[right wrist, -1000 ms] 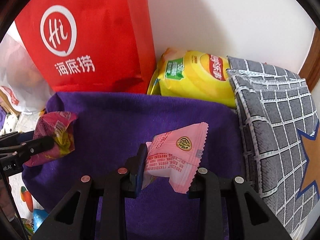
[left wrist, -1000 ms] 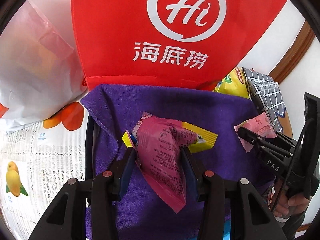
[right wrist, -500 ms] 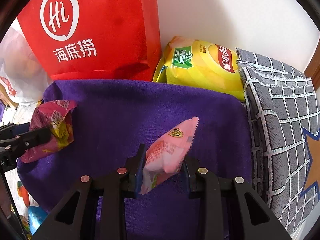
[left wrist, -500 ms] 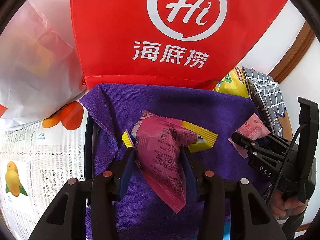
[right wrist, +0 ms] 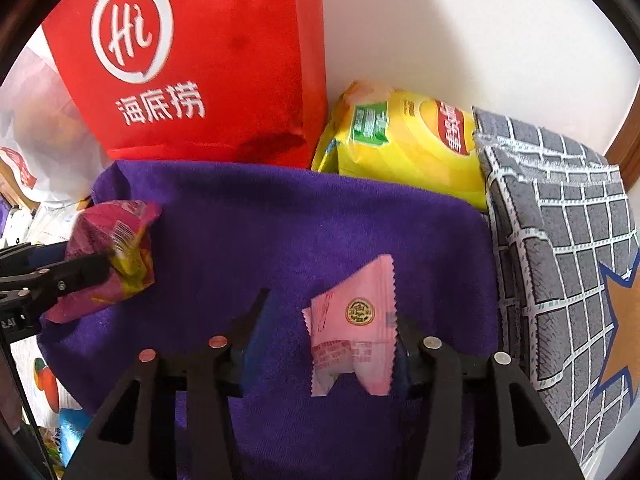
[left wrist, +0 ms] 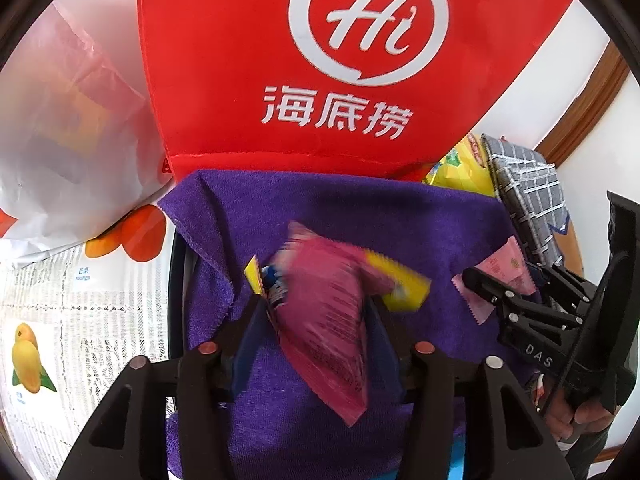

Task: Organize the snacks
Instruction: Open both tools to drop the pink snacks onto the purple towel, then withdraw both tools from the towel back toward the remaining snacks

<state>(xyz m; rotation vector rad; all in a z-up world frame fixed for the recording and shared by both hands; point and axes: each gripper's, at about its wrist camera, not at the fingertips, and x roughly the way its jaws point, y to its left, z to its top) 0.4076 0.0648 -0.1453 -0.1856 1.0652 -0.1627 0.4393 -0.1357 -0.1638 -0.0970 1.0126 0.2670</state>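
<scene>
On my left camera, the left gripper (left wrist: 316, 304) has its jaws opening, with the magenta packet (left wrist: 328, 320) still between them; it is blurred, and I cannot tell whether either pad still touches it. A yellow packet (left wrist: 400, 288) pokes out behind it on both sides. Both hang over the purple towel (left wrist: 360, 216).

On my right camera, the right gripper (right wrist: 332, 312) is also opening. The pink packet (right wrist: 356, 328) sits between its fingers, hard against the right finger (right wrist: 404, 332) and well clear of the left finger (right wrist: 256, 312), so nothing is clamping it. It lies low over the towel near the right edge, tilted with its serrated end pointing up.

Behind the towel stands the red bag (right wrist: 192, 60), with a yellow chip bag (right wrist: 404, 144) beside it and a grey checked cloth (right wrist: 560, 240) at the right.
</scene>
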